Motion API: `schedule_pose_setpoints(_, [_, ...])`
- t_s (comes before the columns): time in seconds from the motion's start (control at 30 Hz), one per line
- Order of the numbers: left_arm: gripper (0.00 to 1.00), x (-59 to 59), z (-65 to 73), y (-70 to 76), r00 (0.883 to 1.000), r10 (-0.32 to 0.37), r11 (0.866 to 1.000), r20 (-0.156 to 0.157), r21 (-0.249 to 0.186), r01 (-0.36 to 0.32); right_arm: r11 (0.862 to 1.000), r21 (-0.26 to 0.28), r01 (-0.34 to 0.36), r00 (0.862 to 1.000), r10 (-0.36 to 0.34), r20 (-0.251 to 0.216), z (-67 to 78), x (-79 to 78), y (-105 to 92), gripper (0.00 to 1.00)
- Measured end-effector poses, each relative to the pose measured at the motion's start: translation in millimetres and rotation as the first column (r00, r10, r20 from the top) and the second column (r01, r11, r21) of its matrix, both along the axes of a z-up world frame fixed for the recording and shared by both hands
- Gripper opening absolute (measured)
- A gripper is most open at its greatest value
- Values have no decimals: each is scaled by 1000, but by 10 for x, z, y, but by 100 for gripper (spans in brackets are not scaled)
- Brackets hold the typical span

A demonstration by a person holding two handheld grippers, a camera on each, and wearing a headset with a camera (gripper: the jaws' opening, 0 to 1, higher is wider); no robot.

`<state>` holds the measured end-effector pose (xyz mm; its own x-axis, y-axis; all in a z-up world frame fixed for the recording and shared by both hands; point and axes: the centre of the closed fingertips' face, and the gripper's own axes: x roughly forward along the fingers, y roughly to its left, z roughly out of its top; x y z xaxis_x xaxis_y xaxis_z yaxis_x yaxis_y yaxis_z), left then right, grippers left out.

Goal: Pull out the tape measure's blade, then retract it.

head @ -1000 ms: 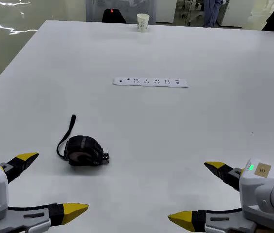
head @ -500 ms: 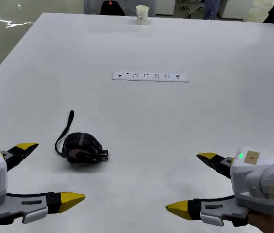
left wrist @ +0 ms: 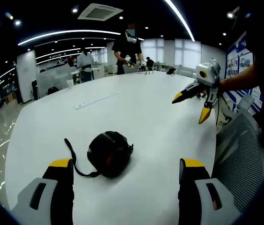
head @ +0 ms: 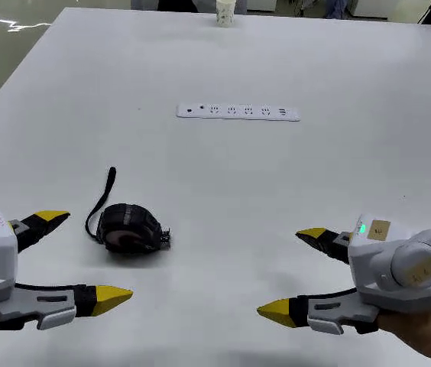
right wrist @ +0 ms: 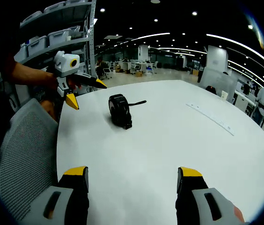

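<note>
A black tape measure (head: 129, 229) with a wrist strap (head: 101, 202) lies on the white table (head: 223, 69), its blade tip pointing right. My left gripper (head: 89, 256) hovers open just left of it, nothing between its yellow tips. In the left gripper view the tape measure (left wrist: 109, 152) sits ahead between the jaws, and the right gripper (left wrist: 193, 104) floats beyond. My right gripper (head: 292, 271) is open at the lower right, well away from the tape. The right gripper view has the tape measure (right wrist: 120, 110) in the distance with the left gripper (right wrist: 83, 91) beside it.
A white power strip (head: 238, 112) lies across the middle of the table. A paper cup (head: 225, 12) stands at the far edge. A mesh chair back (right wrist: 24, 150) sits by the near table edge. People stand in the room (left wrist: 131, 47) beyond the table.
The head camera has tilted down, so the table contents shifted up. Both grippers have come a little inward and forward, still open. The tape measure has not moved.
</note>
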<state>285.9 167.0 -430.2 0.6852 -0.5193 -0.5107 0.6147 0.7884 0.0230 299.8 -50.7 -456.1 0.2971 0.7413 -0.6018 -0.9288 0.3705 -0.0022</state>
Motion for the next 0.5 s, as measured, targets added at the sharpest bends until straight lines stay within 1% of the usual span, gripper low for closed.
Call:
schedule_pose_setpoints(0.07, [88, 21, -3, 4, 1000, -10, 1000, -5, 3, 10, 1000, -4, -16, 1000, 16, 7, -7, 19, 21, 75])
schedule_pose_setpoints(0.23, [83, 63, -21, 28, 999, -38, 999, -16, 17, 38, 999, -14, -48, 999, 48, 7, -31, 54, 73, 72])
schedule_pose_setpoints(0.5, [77, 153, -24, 61, 997, -76, 996, -18, 44, 77, 995, -26, -92, 996, 93, 12, -53, 122, 173, 68])
